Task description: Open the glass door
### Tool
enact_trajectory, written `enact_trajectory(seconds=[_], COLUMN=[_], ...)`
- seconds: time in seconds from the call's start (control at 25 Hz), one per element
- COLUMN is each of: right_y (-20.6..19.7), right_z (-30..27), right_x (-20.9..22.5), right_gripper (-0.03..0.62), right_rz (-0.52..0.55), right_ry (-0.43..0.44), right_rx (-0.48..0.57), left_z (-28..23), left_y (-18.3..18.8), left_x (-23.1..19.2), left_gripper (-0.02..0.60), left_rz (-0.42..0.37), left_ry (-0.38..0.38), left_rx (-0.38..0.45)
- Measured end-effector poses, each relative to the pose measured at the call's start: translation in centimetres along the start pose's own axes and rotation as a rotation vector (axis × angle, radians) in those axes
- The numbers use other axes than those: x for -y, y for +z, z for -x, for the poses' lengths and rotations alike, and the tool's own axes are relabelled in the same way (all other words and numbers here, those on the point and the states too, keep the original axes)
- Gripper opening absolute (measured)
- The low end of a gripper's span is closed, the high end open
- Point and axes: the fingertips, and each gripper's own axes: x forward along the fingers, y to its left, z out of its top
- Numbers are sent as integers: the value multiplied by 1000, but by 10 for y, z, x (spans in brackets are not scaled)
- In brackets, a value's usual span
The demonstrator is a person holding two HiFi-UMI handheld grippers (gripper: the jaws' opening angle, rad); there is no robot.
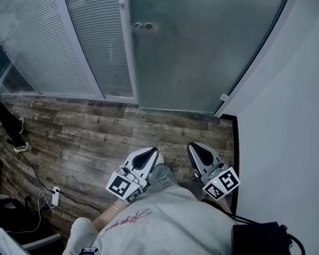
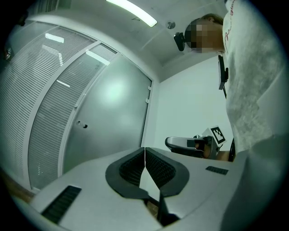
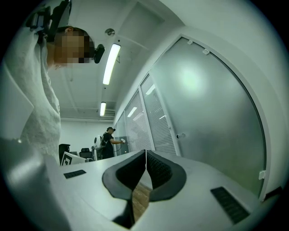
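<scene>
Door approach: both sets of jaws shut, nothing held

Left gripper (image 1: 151,151) and right gripper (image 1: 193,146) are held low and side by side in front of the torso, pointed toward the door. In the left gripper view the jaws are seen pressed together at the tips, with nothing between them. The same is seen in the right gripper view: tips meeting, empty. Neither gripper is in contact with anything.

A strip of wooden floor (image 1: 96,138) lies between the grippers and the threshold; a cable with a power strip (image 1: 55,195) is seen off to the left, clear of the path.

The glass door (image 1: 198,47) is straight ahead, frosted, full height, and appears closed. It is bounded by a blind-covered partition (image 1: 43,45) on the left and a white wall (image 1: 287,117) on the right. A small metal fitting (image 1: 223,98) is seen at the door's lower right corner, so the pivot is judged to be on the wall side.

Handling, as judged: the panel is expected to be heavy, rigid, slick-faced and brittle at the edges. No bar handle is seen. Only two small round fittings (image 1: 142,26) are visible near the left edge; whether they form a knob or a lock cannot be told. Contact is best made at that edge, far from the pivot, for leverage. For a pull, the jaws would have to be opened first.
</scene>
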Motion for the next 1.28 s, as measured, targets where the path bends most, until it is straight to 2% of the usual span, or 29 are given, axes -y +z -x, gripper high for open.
enact_trajectory(seconds=[0.16, 0.52, 0.8, 1.12, 1.28], right_y=[-2, -2, 10, 14, 8], right_z=[-25, -104, -169, -232, -268], right_x=[14, 82, 116, 171, 199], right_gripper=[21, 22, 23, 23, 23], right_rz=[60, 52, 64, 67, 106], right_ry=[14, 28, 75, 45, 27], right_rx=[-24, -46, -45, -66, -115], left_z=[-16, -65, -90, -129, -143], left_y=[-2, 8, 17, 28, 31], left_x=[-24, -102, -157, -204, -227], left_gripper=[18, 18, 18, 18, 18], left_rz=[-12, -19, -17, -56, -51], left_ry=[12, 76, 141, 153, 176], left_rx=[-6, 1, 5, 12, 16])
